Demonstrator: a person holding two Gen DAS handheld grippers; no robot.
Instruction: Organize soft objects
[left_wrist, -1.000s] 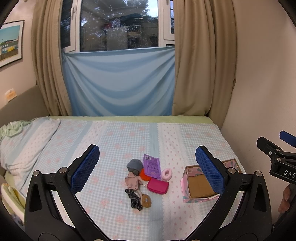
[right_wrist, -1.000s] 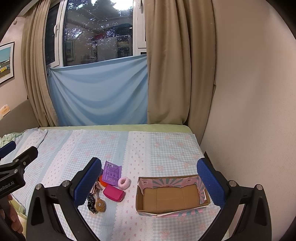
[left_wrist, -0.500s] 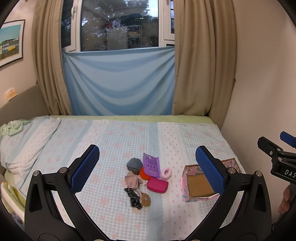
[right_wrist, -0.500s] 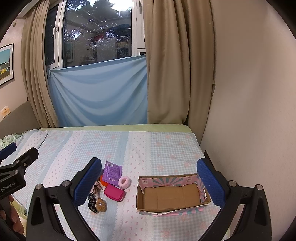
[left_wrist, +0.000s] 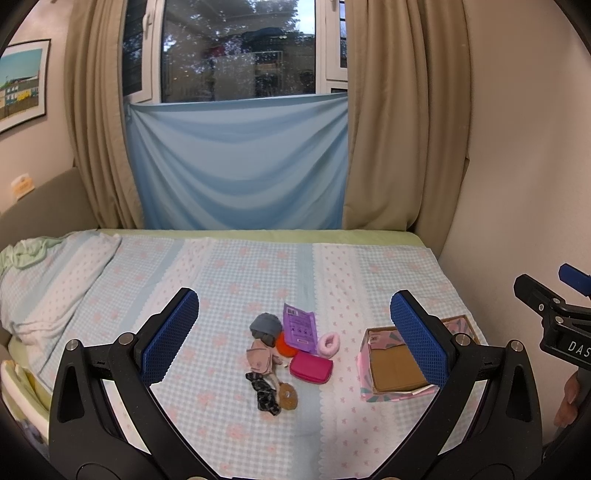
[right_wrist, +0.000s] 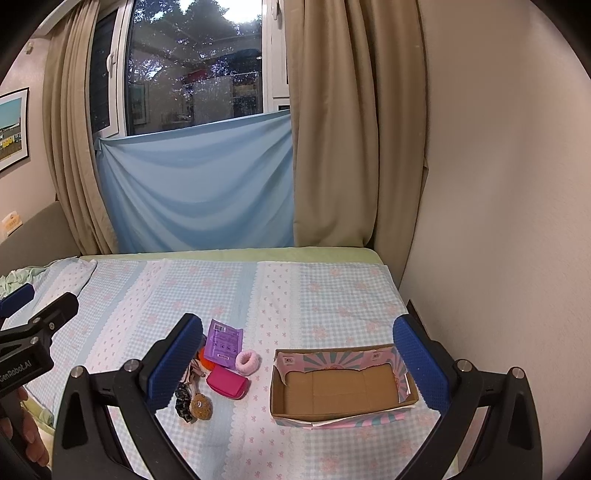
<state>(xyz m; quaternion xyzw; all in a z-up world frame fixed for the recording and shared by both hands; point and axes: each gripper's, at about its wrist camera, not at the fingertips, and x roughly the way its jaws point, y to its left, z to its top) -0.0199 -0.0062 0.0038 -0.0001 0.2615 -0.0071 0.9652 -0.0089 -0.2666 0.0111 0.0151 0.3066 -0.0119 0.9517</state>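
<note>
A cluster of small soft items lies on the bed: a grey pouch (left_wrist: 265, 323), a purple packet (left_wrist: 300, 327), a pink scrunchie (left_wrist: 329, 343), a magenta pouch (left_wrist: 311, 367), an orange piece (left_wrist: 284, 344), a beige cloth (left_wrist: 261, 360), a black scrunchie (left_wrist: 264, 395) and a brown puff (left_wrist: 288, 395). An open cardboard box (right_wrist: 341, 386) stands empty to their right. My left gripper (left_wrist: 293, 338) is open and empty, held above the cluster. My right gripper (right_wrist: 297, 365) is open and empty, above the box and the cluster's right side.
The bed (left_wrist: 240, 273) has a checked blue and pink cover. A wall (right_wrist: 498, 221) runs along the bed's right side, close to the box. A bunched blanket (left_wrist: 44, 280) lies at the left. Curtains and a window stand behind.
Both grippers have stayed open and almost still. The views have shifted only slightly.
</note>
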